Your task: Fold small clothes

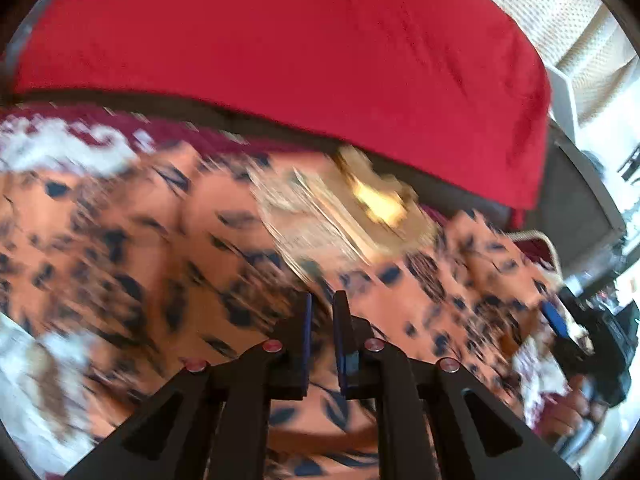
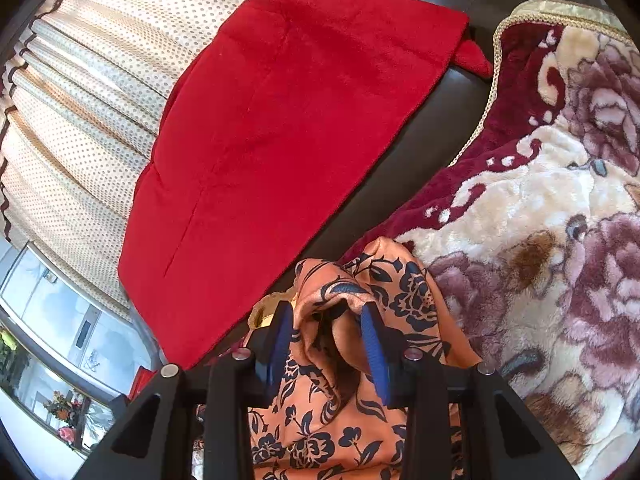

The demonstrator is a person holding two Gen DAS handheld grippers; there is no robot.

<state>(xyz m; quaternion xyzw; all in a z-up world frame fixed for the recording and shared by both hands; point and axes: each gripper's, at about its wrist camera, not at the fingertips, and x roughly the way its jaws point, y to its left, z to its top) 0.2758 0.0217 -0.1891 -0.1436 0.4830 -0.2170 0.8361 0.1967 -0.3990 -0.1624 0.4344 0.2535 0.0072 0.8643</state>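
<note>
Floral plush blanket (image 2: 532, 200) bore orange floral garment (image 2: 332, 432) beside red cloth (image 2: 280, 120). Right gripper (image 2: 330, 344) clamped a bunched fold; left gripper (image 1: 322, 336), jaws nearly closed, pinched the garment.

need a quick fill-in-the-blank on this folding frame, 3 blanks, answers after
1. The right tongs pinch a bunch of the orange garment printed with dark ____.
2. The plain cloth beyond the garment is ____.
3. The plush blanket under the garment carries a pattern of large ____.

Missing words: flowers; red; flowers
</note>
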